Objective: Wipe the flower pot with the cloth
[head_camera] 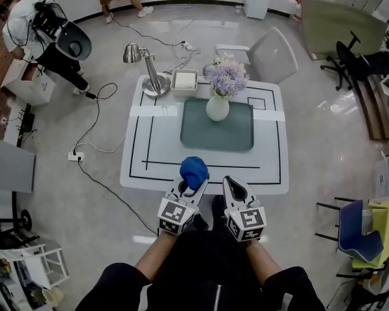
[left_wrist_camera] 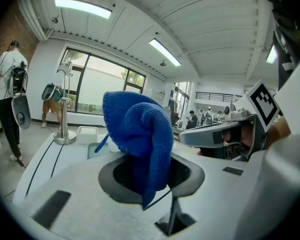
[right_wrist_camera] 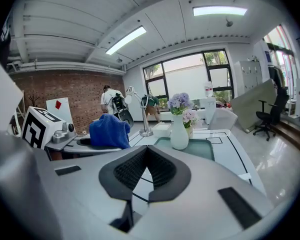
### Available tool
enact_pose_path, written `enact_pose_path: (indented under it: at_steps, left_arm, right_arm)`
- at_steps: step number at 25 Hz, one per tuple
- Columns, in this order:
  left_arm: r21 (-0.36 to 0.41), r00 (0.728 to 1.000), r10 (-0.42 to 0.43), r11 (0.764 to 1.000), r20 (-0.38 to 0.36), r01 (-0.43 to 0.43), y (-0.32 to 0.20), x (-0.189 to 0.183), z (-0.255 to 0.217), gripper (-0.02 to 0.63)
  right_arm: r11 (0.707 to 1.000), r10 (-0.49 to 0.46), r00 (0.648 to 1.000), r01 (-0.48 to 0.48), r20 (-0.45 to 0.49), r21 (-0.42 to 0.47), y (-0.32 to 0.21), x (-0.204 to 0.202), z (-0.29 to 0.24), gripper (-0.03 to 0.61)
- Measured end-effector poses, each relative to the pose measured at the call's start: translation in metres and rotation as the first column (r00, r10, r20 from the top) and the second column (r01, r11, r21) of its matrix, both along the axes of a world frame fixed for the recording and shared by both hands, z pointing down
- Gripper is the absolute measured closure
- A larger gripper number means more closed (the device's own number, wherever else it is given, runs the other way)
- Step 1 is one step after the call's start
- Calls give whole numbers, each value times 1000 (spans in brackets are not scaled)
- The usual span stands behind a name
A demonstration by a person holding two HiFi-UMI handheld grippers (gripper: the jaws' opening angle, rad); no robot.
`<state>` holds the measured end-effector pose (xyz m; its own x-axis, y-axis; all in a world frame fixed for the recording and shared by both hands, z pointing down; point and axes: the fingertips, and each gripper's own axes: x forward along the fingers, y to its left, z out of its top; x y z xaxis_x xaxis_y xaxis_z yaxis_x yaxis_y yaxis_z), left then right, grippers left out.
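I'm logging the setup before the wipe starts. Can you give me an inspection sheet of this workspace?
Surface: white table with black lines, green mat in its middle.
Job's things: flower pot stands upright at the mat's far edge; blue cloth is off the table, in the left gripper.
Clutter: desk lamp and white tray at the table's far edge.
Grippers: left gripper shut on the cloth; right gripper shut, empty; both at the near edge.
Cables: cables and a power strip on the floor left of the table.
Surroundings: white chair behind the table; a person at far left.
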<state>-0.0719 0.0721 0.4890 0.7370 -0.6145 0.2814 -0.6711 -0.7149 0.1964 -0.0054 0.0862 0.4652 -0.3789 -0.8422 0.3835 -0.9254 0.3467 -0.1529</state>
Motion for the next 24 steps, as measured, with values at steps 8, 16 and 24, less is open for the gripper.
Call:
enact_pose_path:
  at_steps: [8, 16, 24]
  left_arm:
    - [11, 1000, -7, 1000, -8, 7, 7, -11, 0, 512]
    - [9, 1000, -24, 1000, -2, 24, 7, -20, 2, 512]
    - [-3, 1000, -30, 1000, 0, 30, 7, -27, 4, 512]
  right_arm:
    - [1000, -12, 1000, 12, -6, 8, 11, -11, 0, 569]
    - [1000, -25, 1000, 25, -4, 7, 12, -20, 2, 569]
    - [999, -37, 999, 37, -2, -3, 12, -26, 3, 569]
